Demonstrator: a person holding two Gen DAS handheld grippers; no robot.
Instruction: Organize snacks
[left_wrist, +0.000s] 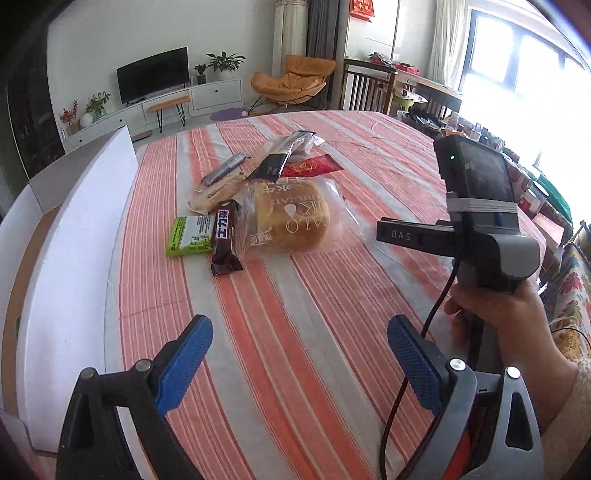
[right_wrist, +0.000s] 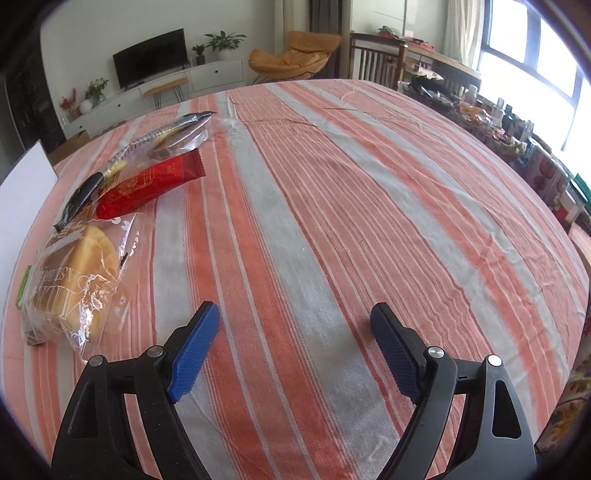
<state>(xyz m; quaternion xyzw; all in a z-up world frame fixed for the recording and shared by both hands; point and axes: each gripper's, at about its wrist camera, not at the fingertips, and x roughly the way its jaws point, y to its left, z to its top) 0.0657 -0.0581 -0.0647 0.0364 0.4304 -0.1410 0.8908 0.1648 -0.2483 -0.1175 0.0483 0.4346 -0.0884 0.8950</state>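
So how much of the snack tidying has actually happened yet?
Nothing looks sorted yet. The bagged bread, brown chocolate bar, green packet and red packet lie in a loose heap on the striped cloth. Nothing is in hand: the left hand-held gripper and right hand-held gripper are both open and empty. The white box beside the heap may be the destination.

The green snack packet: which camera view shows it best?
The left wrist view shows it best: the green snack packet lies flat and whole beside the brown chocolate bar. In the right wrist view only a thin green edge shows behind the bagged bread.
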